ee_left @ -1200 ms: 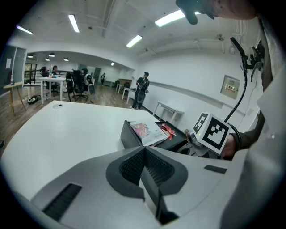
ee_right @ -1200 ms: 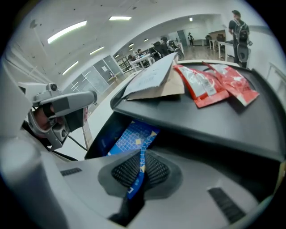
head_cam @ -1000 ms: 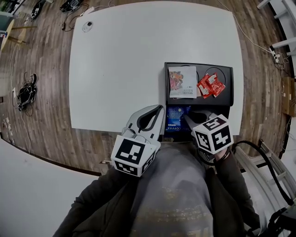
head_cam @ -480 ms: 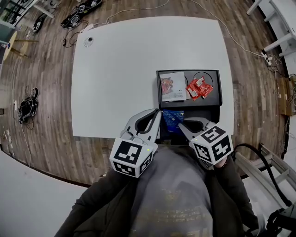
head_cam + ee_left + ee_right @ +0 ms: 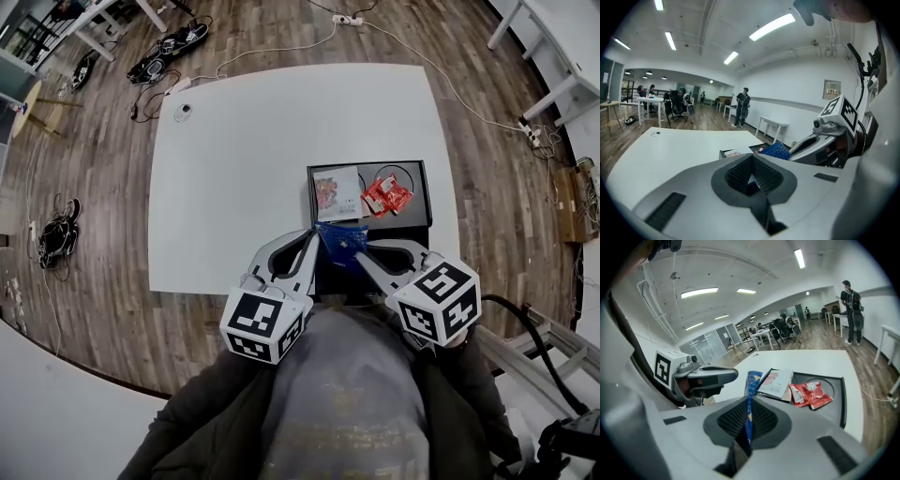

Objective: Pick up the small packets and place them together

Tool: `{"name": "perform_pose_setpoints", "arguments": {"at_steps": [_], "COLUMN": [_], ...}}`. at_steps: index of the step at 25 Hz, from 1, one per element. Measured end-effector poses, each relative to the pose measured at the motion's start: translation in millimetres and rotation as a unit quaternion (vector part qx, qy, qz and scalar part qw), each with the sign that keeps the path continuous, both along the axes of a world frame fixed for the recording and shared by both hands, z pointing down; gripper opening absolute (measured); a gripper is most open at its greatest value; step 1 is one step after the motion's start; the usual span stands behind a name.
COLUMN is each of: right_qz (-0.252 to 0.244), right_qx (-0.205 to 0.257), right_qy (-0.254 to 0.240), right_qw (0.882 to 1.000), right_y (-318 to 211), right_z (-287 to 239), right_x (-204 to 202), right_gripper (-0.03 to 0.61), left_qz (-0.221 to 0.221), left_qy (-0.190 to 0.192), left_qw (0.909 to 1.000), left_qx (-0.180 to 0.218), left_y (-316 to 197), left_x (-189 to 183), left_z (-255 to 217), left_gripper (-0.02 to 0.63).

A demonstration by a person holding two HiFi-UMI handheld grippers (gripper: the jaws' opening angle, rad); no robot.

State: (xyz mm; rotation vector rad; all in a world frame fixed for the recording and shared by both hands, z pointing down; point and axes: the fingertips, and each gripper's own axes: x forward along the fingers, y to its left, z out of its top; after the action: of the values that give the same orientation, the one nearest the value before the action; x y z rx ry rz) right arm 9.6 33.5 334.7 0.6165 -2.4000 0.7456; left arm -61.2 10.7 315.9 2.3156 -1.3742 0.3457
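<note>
Right tool (image 5: 748, 425): jaws closed on the blue packet (image 5: 752, 385), gripped edge-on; its lower end is hidden between the pads. Left tool (image 5: 751, 180): jaws together, apparently empty. The black tray (image 5: 424, 202) on the white surface (image 5: 234, 169) holds red packets (image 5: 386, 195) and a white packet (image 5: 339, 191). The tools hide its near edge.

We count one blue packet (image 5: 342, 240), one white packet (image 5: 337, 191) and two red packets (image 5: 385, 196). One black tray (image 5: 415, 217).
</note>
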Motion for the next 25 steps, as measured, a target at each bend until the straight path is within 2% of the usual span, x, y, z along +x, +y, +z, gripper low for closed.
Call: {"name": "perform_pose_setpoints", "arguments": {"at_steps": [12,18,25], "right_qz": [0.011,0.037,0.082], "right_qx": [0.002,0.004,-0.015], "right_qy": [-0.011,-0.013,0.007], "right_qw": [1.000,0.999,0.997], "right_y": [-21.2,-56.4,-89.9], "right_z": [-2.6,-5.9,6.2], "right_x": [11.3,26.0,48.5], "right_gripper": [0.023,0.023,0.023], "left_qz": [-0.003,-0.009,-0.008], "left_qy": [-0.006,-0.007,-0.008], "left_qw": [0.9999,0.9997,0.9994], "left_qx": [-0.009,-0.019,-0.034], "left_y": [-4.0,-17.6,-28.4], "left_x": [6.8,7.7,9.8], "left_z": [7.2,12.7,22.0], "left_gripper": [0.003,0.003,0.003]}}
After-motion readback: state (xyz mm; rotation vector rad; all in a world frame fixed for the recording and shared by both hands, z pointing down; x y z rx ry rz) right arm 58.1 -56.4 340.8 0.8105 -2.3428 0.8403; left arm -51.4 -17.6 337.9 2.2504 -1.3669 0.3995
